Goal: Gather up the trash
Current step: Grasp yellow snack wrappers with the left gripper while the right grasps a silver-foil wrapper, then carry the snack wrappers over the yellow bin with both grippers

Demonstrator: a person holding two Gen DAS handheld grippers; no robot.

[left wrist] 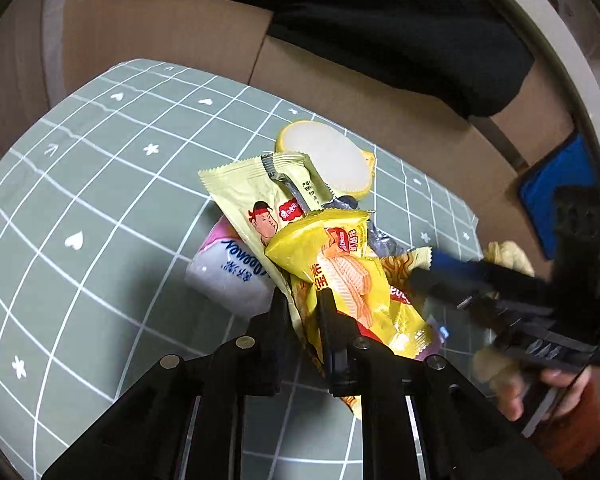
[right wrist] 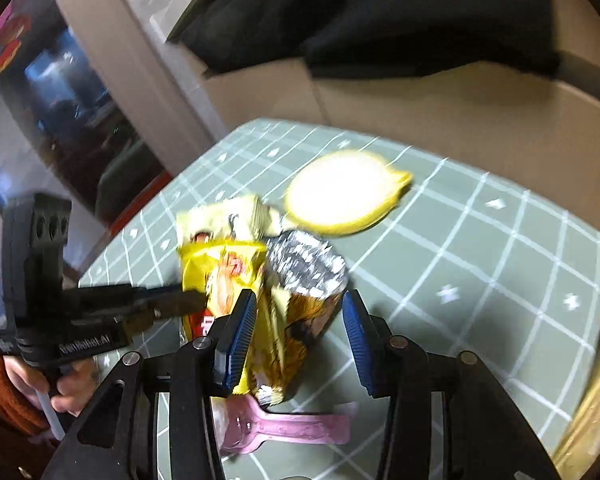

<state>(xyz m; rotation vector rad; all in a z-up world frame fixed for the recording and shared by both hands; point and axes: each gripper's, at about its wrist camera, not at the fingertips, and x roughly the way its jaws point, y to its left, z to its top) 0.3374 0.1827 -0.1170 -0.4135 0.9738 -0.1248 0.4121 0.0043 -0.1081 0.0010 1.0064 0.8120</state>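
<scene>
On the table: a grey-green gridded cloth point(left wrist: 100, 216) is spread, and a heap of wrappers is gathered near its middle.
Left gripper point(left wrist: 303, 300): its black fingers are seen clenched on the lower edge of the yellow wafer packet point(left wrist: 340, 268), which is held up above the cloth.
Yellow wafer packet: it is overlapped at its upper left by a pale yellow snack wrapper point(left wrist: 248, 196) printed with a cartoon face.
Tissue pack point(left wrist: 228, 276): a white and pink pack is seen lying just left of the left gripper, partly under the pale wrapper.
Round lid point(left wrist: 328, 160): a white disc with a yellow rim is laid on the cloth behind the heap, touching it.
Right gripper point(right wrist: 300, 320): its blue-padded fingers are spread apart; the left pad is pressed against the heap, while the right pad is kept clear of it.
Foil-lined bag point(right wrist: 306, 268): a crumpled bag, silver inside, is seen standing between the blue pads.
Pink plastic spoon point(right wrist: 288, 428): it is laid flat on the cloth below the bag.
Background: cardboard boxes point(left wrist: 172, 36) and dark fabric point(left wrist: 380, 12) are seen behind the table.
</scene>
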